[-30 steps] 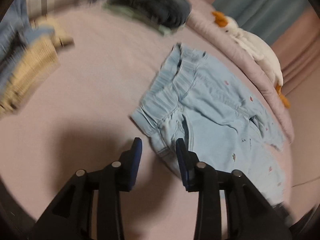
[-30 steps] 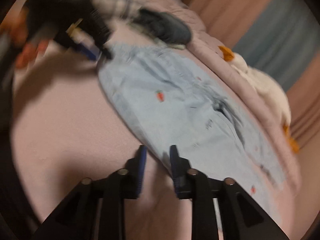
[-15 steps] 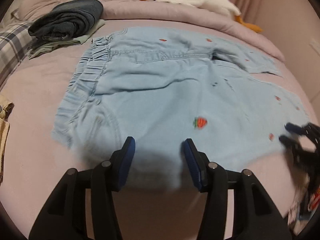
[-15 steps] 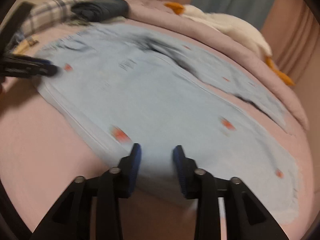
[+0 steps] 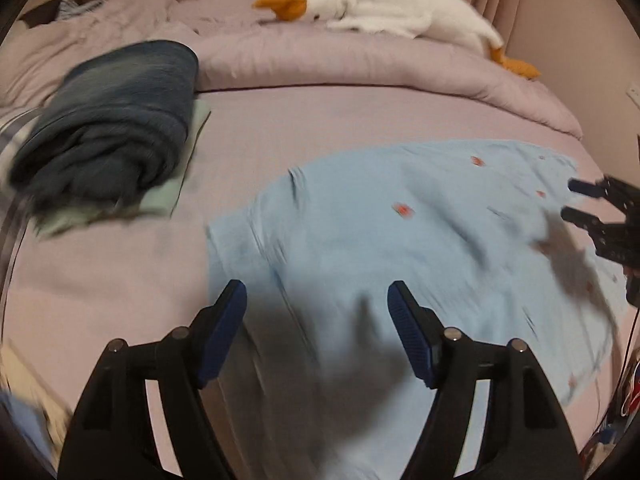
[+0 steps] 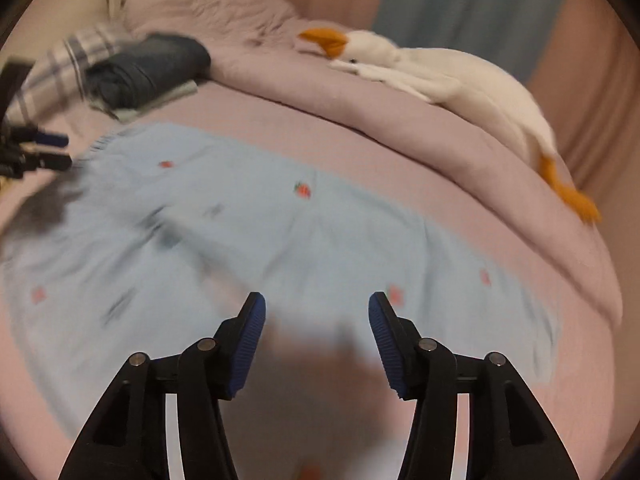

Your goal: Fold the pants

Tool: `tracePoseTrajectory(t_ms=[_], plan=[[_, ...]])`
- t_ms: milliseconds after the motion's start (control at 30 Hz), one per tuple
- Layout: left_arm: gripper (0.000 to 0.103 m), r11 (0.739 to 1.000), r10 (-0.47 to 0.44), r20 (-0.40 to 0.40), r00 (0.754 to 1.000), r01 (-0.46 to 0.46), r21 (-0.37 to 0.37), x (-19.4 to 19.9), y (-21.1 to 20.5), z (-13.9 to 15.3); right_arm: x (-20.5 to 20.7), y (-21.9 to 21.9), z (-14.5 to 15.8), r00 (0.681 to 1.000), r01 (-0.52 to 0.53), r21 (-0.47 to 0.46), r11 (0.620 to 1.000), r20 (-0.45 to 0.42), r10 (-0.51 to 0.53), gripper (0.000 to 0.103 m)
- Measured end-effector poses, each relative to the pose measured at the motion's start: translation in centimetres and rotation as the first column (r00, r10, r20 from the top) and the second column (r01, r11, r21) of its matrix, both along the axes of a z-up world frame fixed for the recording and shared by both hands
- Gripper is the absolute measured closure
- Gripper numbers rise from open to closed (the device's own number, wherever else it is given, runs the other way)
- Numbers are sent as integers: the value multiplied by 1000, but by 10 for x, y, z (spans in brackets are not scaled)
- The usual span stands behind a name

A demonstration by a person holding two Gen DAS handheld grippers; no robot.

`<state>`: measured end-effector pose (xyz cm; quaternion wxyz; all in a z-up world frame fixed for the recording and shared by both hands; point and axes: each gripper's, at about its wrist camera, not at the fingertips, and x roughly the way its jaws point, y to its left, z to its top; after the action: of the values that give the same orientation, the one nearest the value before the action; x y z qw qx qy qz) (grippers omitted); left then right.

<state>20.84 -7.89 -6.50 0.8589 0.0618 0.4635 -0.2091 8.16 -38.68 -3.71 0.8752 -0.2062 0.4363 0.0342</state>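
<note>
Light blue pants (image 5: 400, 240) with small red strawberry marks lie spread flat on the pink bed sheet (image 5: 120, 272); they also show in the right wrist view (image 6: 248, 232). My left gripper (image 5: 316, 304) is open and empty, just above the pants' near edge at the waist end. My right gripper (image 6: 316, 312) is open and empty, above the near edge of the legs. The right gripper also shows at the right edge of the left wrist view (image 5: 576, 200), and the left gripper at the left edge of the right wrist view (image 6: 56, 152).
A folded dark blue garment (image 5: 116, 120) lies on a pale green one (image 5: 168, 196) at the back left. A white plush goose (image 6: 432, 76) lies on the rolled pink duvet (image 5: 360, 64) at the back. A plaid cloth (image 6: 60, 68) is far left.
Both grippers have opened wide. The pants have gone from bunched to spread flat, and both views have swung to face the duvet and goose.
</note>
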Motion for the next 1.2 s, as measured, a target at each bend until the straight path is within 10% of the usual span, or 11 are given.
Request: tracePoseTrajectory(t_ms=[400, 533, 633, 733, 1033, 1200], plan=[[29, 975, -198, -245, 949, 215, 46, 102, -13, -37, 158, 45, -46, 945, -217, 52, 975, -238, 223, 49], [50, 961, -240, -268, 933, 267, 68, 104, -15, -39, 168, 44, -69, 915, -205, 71, 976, -339, 217, 49], [77, 948, -286, -270, 919, 312, 57, 93, -14, -30, 155, 52, -65, 904, -236, 72, 969, -350, 246, 103], [83, 936, -312, -193, 930, 336, 102, 82, -17, -12, 130, 72, -59, 908, -318, -46, 947, -302, 291, 102], [69, 962, -190, -195, 962, 222, 159, 92, -16, -29, 127, 88, -87, 932, -255, -137, 957, -298, 206, 101], [41, 969, -152, -168, 974, 180, 167, 94, 3, -11, 119, 79, -57, 954, -219, -125, 968, -234, 186, 101]])
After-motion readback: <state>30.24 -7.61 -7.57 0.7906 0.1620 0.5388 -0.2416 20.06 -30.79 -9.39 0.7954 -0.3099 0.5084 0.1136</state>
